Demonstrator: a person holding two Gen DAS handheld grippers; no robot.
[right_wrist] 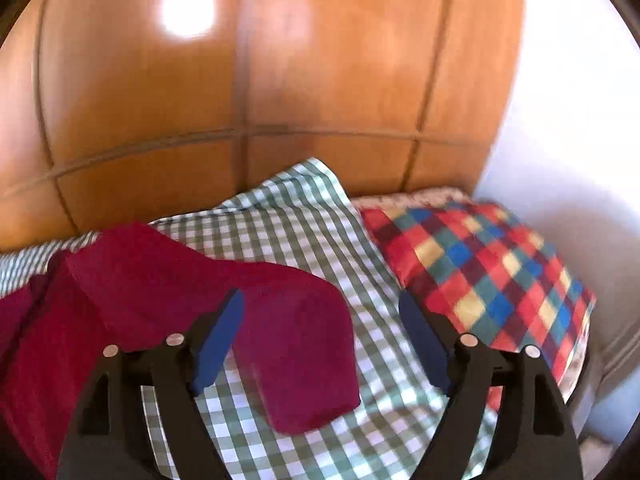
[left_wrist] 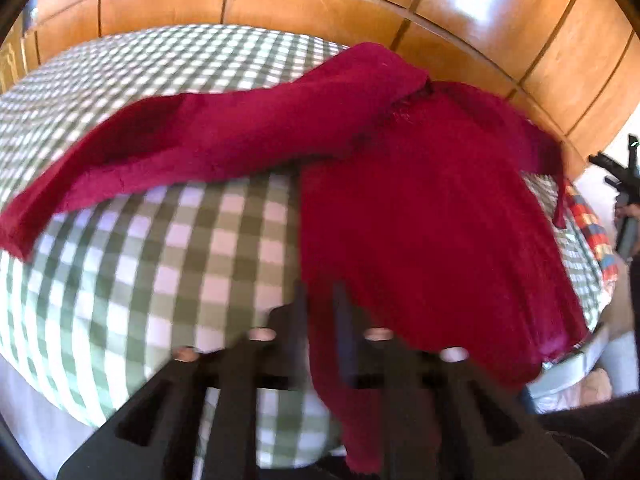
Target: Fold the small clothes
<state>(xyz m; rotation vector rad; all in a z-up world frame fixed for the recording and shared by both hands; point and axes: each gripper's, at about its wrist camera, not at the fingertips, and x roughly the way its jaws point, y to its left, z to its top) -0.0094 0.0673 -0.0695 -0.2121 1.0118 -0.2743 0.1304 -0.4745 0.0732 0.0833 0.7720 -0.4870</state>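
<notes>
Our left gripper (left_wrist: 320,312) has its fingers pressed together on the near hem of the red sweater (left_wrist: 420,220), with the cloth pinched between them and hanging below the grip. From that pinch the sweater body runs forward and to the right over the checked bedsheet (left_wrist: 160,260). One sleeve (left_wrist: 180,148) stretches across to the left, so its long axis lies crosswise to our left gripper's fingers.

Our right gripper (right_wrist: 320,332) is spread wide and holds nothing. The other sleeve (right_wrist: 280,340) lies just ahead of it, cuff end between the two blue pads (right_wrist: 218,344), long axis running from upper left down toward the gripper. We can't tell whether the pads touch the cloth; motion blur hides it.

We judge the right gripper the nearer one for that sleeve, and the left one is already committed to the hem. The next move likely turns on closing on the cuff and carrying it left across the body.

A multicoloured checked pillow (right_wrist: 480,272) sits to the right, clear of the sweater. A wooden headboard (right_wrist: 280,80) stands behind.

No brand, label or readable writing shows in either view.
</notes>
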